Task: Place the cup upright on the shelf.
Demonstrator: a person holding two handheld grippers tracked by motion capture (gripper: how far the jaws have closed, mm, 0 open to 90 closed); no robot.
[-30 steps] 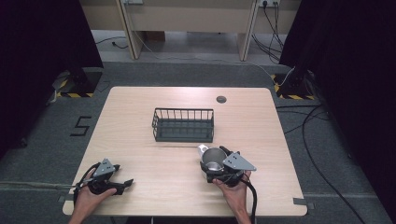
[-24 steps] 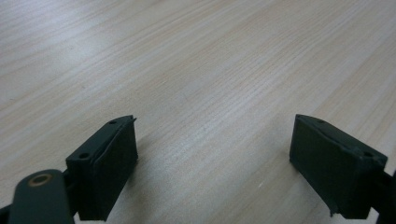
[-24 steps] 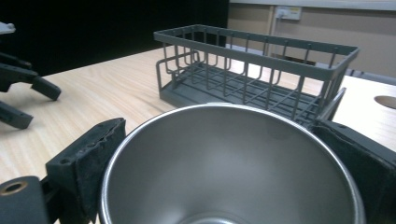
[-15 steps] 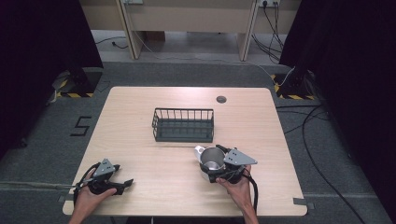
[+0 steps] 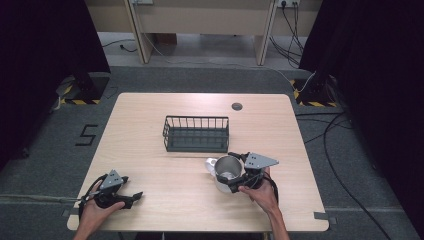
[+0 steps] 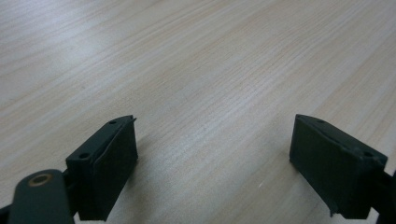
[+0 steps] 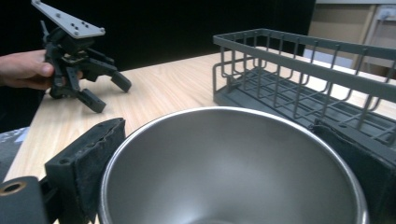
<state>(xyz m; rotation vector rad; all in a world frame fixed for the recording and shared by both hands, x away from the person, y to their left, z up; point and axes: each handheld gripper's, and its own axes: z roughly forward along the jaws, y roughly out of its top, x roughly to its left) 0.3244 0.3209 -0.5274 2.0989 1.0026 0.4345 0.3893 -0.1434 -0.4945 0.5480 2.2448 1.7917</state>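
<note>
One steel mug, clamped across its body by the right gripper at lower centre of the frame, sits just short of the wire basket, placing still undone, while the left gripper idles open.

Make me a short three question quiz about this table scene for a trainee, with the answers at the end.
1. What does the right gripper hold between its jaws?
2. True or false: the wire basket has a mug inside it.
3. Are the left gripper jaws A) open over bare table, or B) shut on a spoon?

Key
1. A steel mug, gripped across its body by both jaws.
2. False; the mug is in front of the basket, outside it.
3. A.
</note>
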